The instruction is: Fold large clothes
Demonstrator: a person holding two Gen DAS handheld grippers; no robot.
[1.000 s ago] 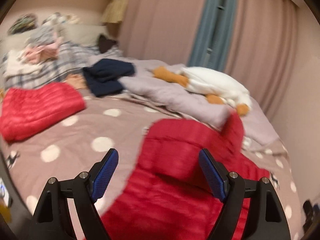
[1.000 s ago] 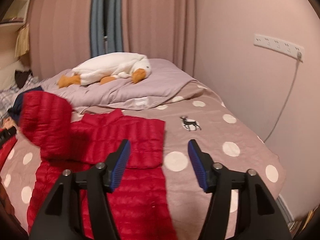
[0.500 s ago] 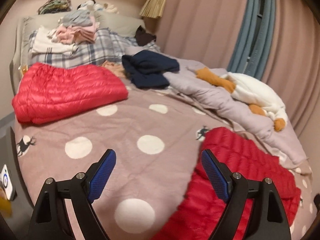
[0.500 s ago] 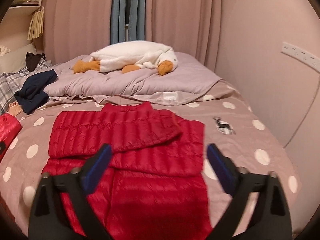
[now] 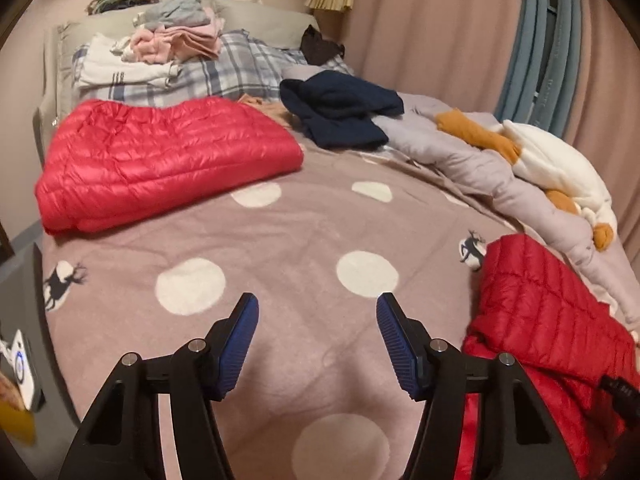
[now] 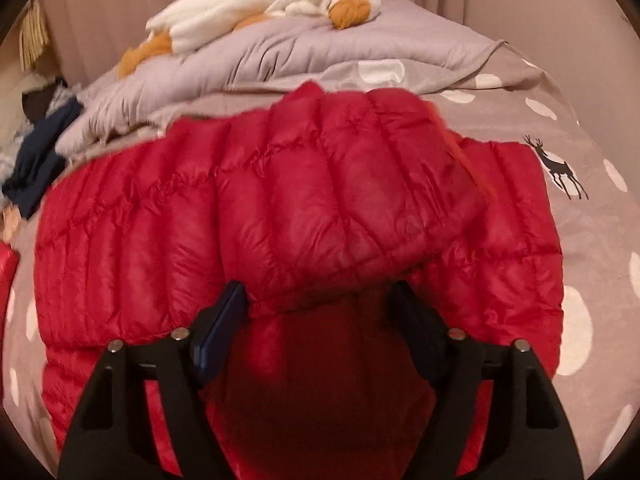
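Red down jacket (image 6: 304, 208): lies spread on the dotted bedspread (image 6: 600, 240), directly ahead of and beneath the right gripper (image 6: 320, 300). A folded-over quilted panel of the jacket ends just beyond the fingertips. The right jaws stand apart, having just been closing; jacket fabric fills the space between and below them. Whether the pads (image 6: 224, 320) press on the fabric cannot be told, since the area between them is in deep shadow.

Left gripper (image 5: 316, 320): jaws apart, having just been closing, with only bare bedspread (image 5: 280, 240) between them. In this view the same jacket (image 5: 540, 320) lies to the right of the right-hand finger, its edge passing behind that finger's arm.

Beyond the left jaws, up and to the left: a second red jacket, folded (image 5: 160, 160). Further off, a navy garment (image 5: 340, 112) and a stack of folded laundry (image 5: 168, 44). A plush goose (image 6: 260, 4) rests on a grey duvet (image 6: 320, 52) beyond the right jaws.
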